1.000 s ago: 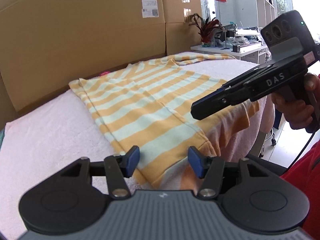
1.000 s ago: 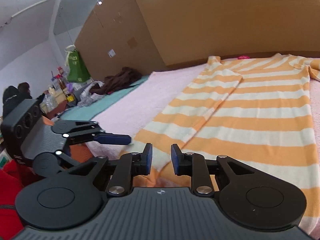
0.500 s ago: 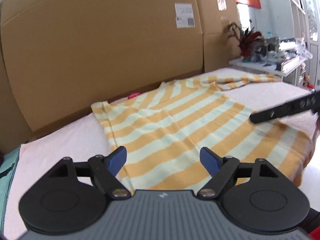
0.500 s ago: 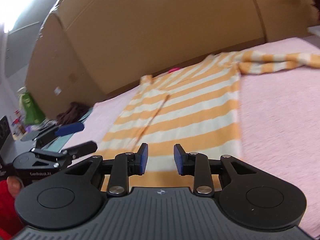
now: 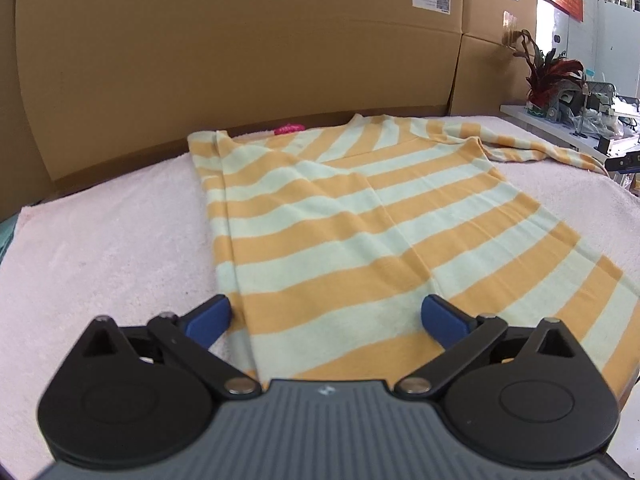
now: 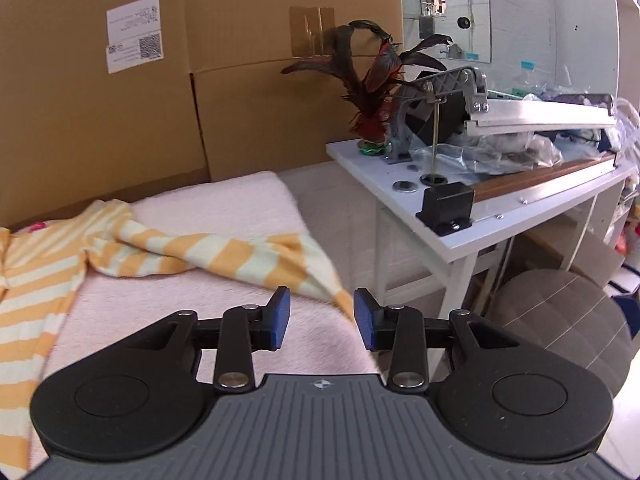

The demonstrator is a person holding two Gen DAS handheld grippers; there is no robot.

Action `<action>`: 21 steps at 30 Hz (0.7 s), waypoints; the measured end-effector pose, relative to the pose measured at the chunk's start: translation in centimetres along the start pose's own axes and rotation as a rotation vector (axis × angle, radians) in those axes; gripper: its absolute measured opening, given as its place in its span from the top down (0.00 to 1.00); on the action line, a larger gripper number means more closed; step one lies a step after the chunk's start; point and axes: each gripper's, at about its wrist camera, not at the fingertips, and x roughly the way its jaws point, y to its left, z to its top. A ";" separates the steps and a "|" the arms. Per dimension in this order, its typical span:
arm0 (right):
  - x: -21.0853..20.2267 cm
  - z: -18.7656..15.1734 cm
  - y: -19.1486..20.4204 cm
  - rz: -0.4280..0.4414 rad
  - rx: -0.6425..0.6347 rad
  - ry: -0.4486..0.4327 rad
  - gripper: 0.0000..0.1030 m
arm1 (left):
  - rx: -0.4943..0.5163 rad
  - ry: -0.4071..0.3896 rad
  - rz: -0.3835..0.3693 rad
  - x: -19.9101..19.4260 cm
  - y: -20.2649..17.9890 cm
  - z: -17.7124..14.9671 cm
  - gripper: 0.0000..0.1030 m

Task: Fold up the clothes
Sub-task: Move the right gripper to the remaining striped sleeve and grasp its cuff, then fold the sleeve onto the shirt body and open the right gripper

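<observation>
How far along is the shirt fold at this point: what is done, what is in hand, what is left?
Done: the striped shirt has its left side and sleeve folded over its body on the pink towel. In hand: nothing; the left gripper is wide open over the hem, its jaws having just been opening, and the right gripper, also opening, faces the outstretched right sleeve. Left: that sleeve, then the final folds.

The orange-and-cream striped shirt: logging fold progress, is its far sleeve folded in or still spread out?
Spread out: the orange-and-cream striped shirt's far sleeve trails across the pink towel to its edge.
</observation>
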 end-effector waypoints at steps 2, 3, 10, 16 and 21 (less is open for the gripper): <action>1.2 0.3 -0.4 -0.019 -0.026 0.032 0.63 | 0.006 -0.004 0.004 0.0 -0.1 0.0 0.02; 1.9 0.3 -0.7 -0.013 -0.018 0.055 0.63 | 0.011 -0.008 0.006 0.0 -0.2 0.0 0.02; 2.4 0.5 -2.8 0.104 0.103 0.079 0.92 | -0.019 0.003 -0.028 0.3 0.6 0.0 0.01; -0.3 3.5 -0.8 0.136 0.096 0.027 0.93 | -0.009 -0.004 -0.026 0.2 0.4 -0.1 0.01; -0.9 7.0 3.2 0.353 0.141 0.093 0.93 | -0.015 -0.004 -0.033 0.2 0.5 -0.2 0.01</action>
